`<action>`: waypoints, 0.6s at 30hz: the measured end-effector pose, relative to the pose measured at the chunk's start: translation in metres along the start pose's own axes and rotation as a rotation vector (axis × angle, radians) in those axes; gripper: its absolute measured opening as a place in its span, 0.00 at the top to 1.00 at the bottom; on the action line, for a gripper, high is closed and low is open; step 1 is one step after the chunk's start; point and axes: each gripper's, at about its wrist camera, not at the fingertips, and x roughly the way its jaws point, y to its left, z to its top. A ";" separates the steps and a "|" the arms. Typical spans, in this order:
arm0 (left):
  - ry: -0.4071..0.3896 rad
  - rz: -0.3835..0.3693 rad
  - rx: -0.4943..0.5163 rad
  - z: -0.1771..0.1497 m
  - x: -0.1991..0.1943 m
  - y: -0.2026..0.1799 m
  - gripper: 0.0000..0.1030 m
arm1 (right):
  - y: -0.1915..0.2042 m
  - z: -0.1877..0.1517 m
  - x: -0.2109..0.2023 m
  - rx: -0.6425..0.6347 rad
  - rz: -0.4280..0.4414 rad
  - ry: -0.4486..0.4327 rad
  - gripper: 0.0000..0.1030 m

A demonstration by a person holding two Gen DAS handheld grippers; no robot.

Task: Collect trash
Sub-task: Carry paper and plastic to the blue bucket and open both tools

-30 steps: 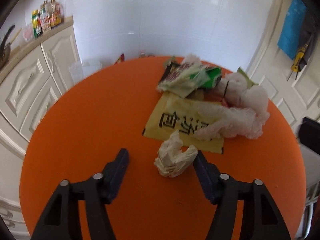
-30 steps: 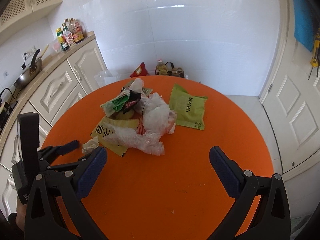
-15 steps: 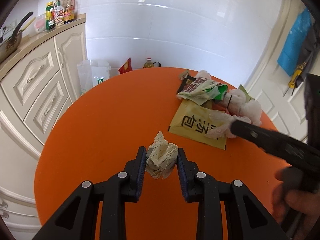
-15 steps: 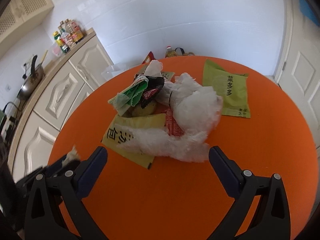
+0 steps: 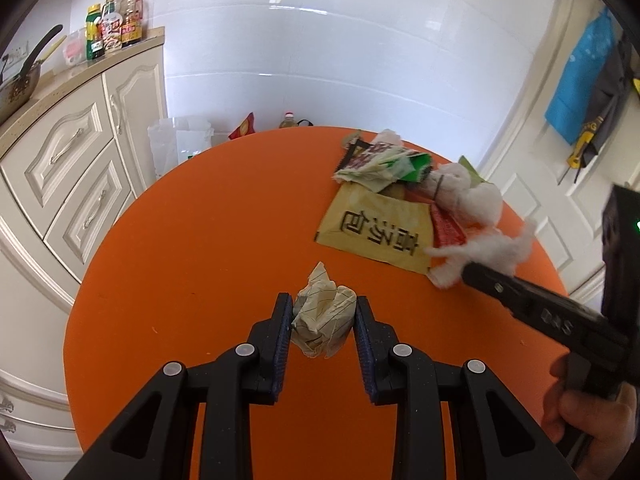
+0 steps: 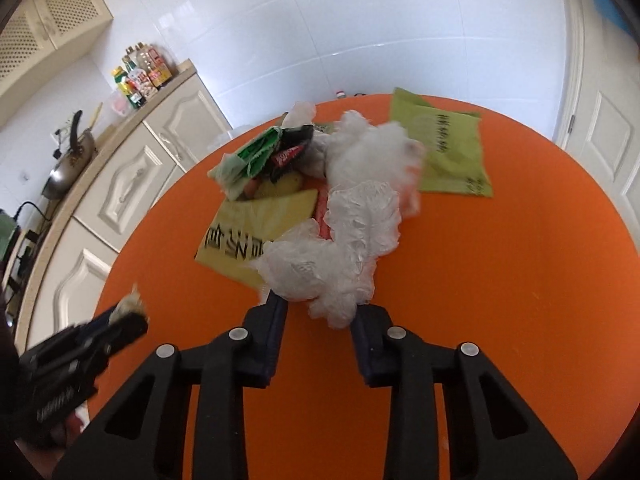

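My left gripper (image 5: 320,312) is shut on a crumpled paper ball (image 5: 322,318) and holds it over the round orange table (image 5: 200,240). My right gripper (image 6: 316,304) is shut on the near end of a white crinkled plastic bag (image 6: 336,256). The bag trails back into a trash pile: a yellow packet with black characters (image 6: 248,232), green and black wrappers (image 6: 272,152) and a green packet (image 6: 444,152). The right gripper also shows in the left wrist view (image 5: 472,272), holding the bag (image 5: 480,240). The left gripper shows at the lower left of the right wrist view (image 6: 128,316).
Cream cabinets (image 5: 68,168) stand left of the table, with bottles (image 5: 114,20) and a pan (image 5: 20,80) on the counter. A clear bin (image 5: 176,140) and a bottle sit on the floor behind the table. A white door (image 6: 600,120) is on the right.
My left gripper closed on the paper ball and lifted it back. My right gripper moved forward to the pile and closed on the white plastic bag.
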 end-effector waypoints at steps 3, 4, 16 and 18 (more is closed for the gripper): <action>-0.004 -0.014 0.014 -0.002 -0.001 -0.005 0.74 | -0.006 -0.009 -0.019 -0.018 0.007 -0.027 0.72; -0.008 -0.015 0.019 -0.010 -0.006 -0.011 0.74 | -0.007 -0.013 -0.026 -0.029 0.002 -0.036 0.72; -0.052 -0.052 0.106 -0.026 -0.047 -0.073 0.74 | -0.030 -0.030 -0.090 -0.024 0.001 -0.167 0.72; -0.065 -0.063 0.127 -0.024 -0.052 -0.084 0.74 | -0.034 -0.028 -0.103 -0.020 -0.003 -0.195 0.72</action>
